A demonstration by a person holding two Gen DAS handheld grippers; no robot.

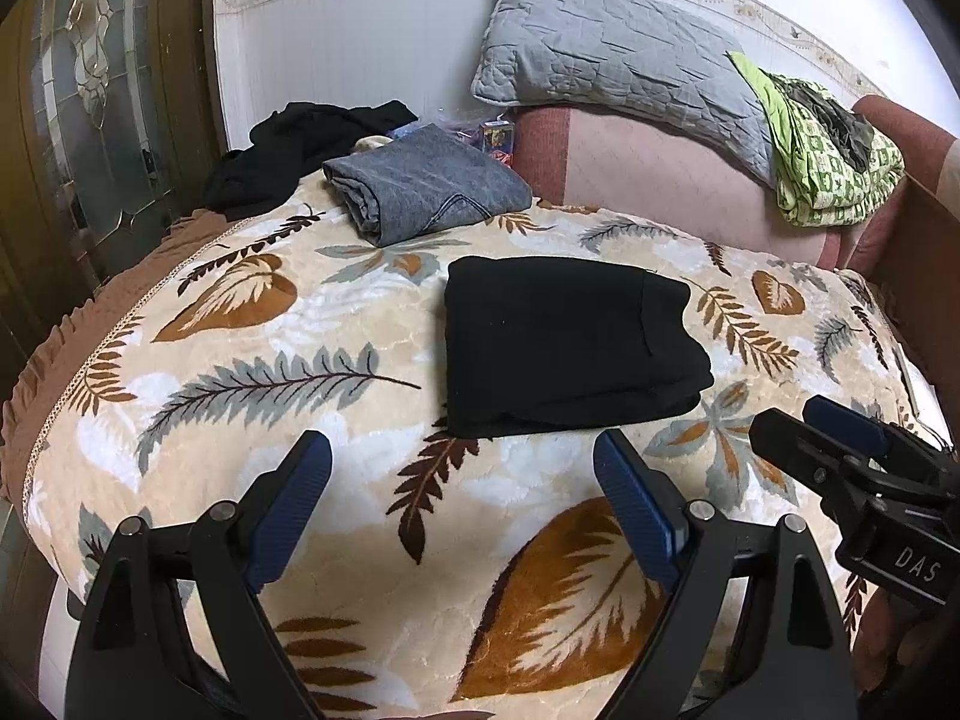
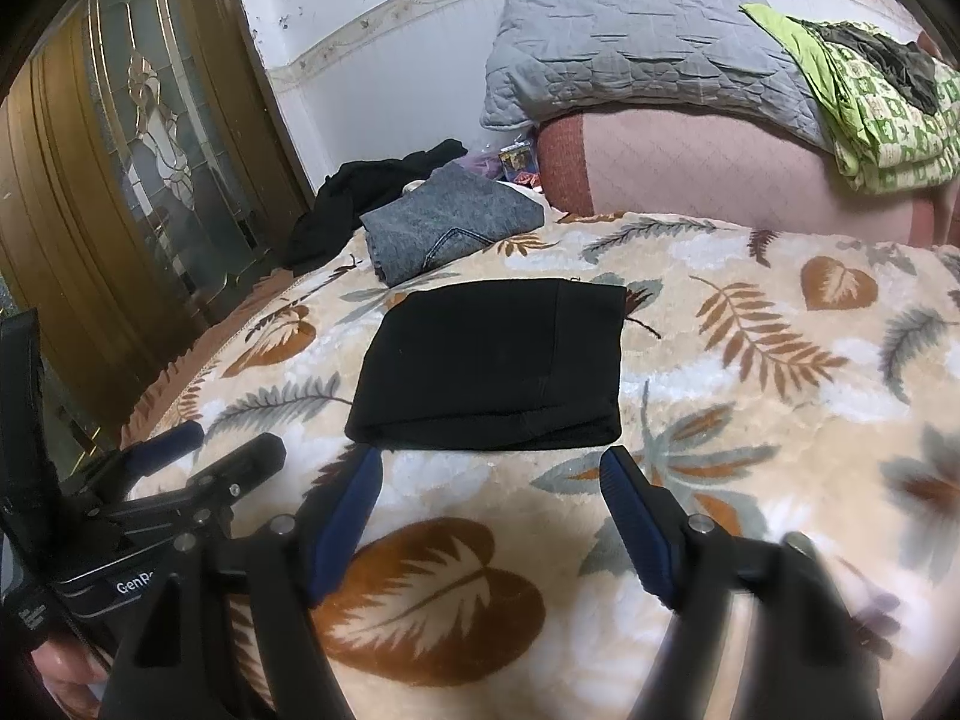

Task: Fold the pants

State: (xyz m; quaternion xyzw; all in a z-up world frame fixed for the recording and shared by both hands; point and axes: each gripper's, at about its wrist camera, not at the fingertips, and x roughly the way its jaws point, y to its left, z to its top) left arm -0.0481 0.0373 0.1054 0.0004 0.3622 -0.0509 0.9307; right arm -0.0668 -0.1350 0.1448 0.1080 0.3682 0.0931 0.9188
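Where blanket [image 1: 252,372] lies bare around folded pants [image 1: 564,342], open room.

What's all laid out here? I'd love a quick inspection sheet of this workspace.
Surface: leaf-patterned blanket covering a bed.
Job's things: black pants folded into a flat rectangle, lying free.
Clutter: folded grey jeans, crumpled black garment, small box, all behind the pants.
Grippers: left gripper and right gripper open, empty, short of the pants.
Cables: nothing seen.
Surroundings: grey quilted pillow, green patterned bedding, wooden glass-panelled door.
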